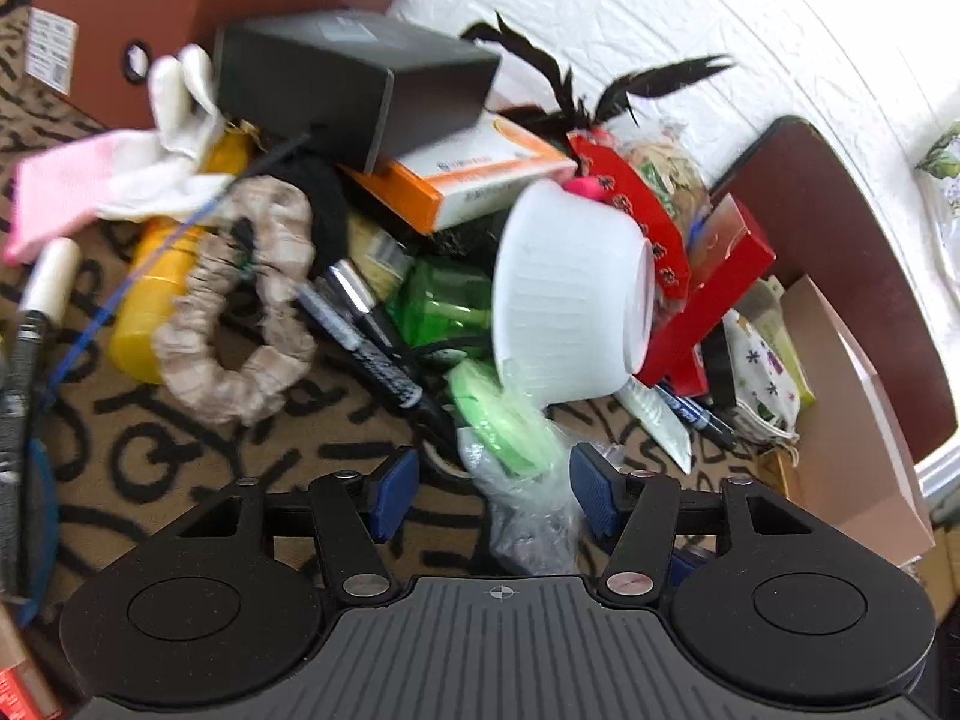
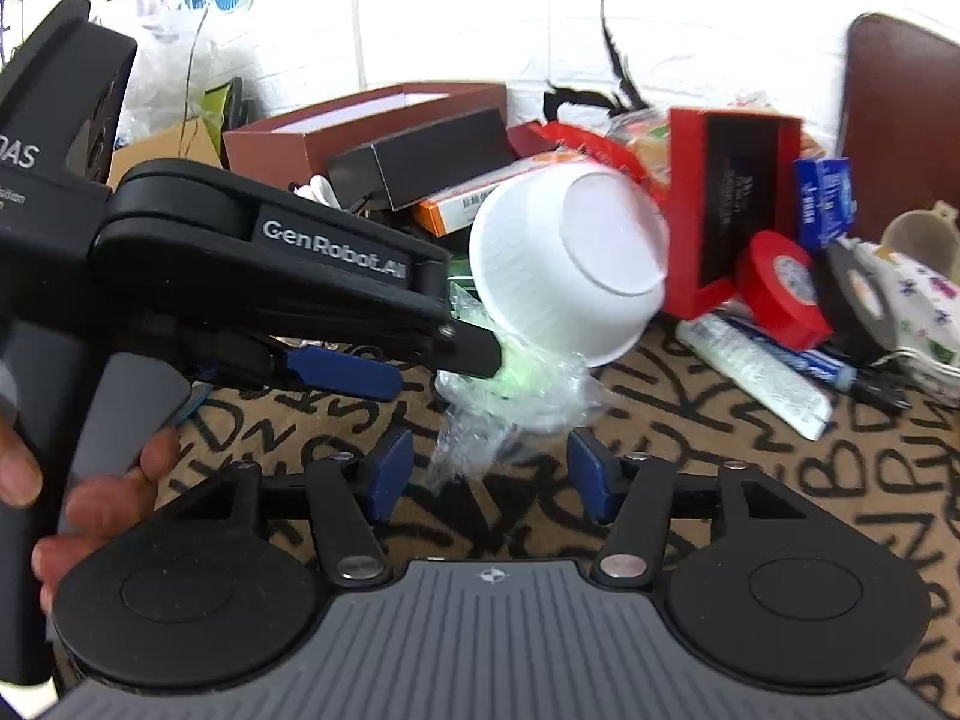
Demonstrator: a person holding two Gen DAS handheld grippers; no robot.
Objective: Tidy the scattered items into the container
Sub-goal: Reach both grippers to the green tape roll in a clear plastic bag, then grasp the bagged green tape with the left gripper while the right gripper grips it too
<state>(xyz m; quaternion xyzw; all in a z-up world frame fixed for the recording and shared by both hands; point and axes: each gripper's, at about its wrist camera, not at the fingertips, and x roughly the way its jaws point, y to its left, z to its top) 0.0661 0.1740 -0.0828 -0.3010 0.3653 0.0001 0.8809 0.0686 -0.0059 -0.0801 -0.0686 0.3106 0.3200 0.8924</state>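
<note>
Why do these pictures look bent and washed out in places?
Both views use fisheye lenses, so edges curve and corners go black. In the left wrist view the white wall glares and the white bowl is slightly motion-blurred; in the right wrist view the wall is blown out and the bowl smears too.

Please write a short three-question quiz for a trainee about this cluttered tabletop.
1. True or false: the white bowl stands upright on its base.
2. What lies between the left gripper jaws? A) a red tape roll B) crumpled clear plastic with a green roll C) a black marker
3. Name the fabric ring lying over the yellow bottle.

Key:
1. False; it is tipped on its side, base showing.
2. B; the clear plastic wrap and green roll sit there, with the jaws apart.
3. The beige scrunchie.
</note>
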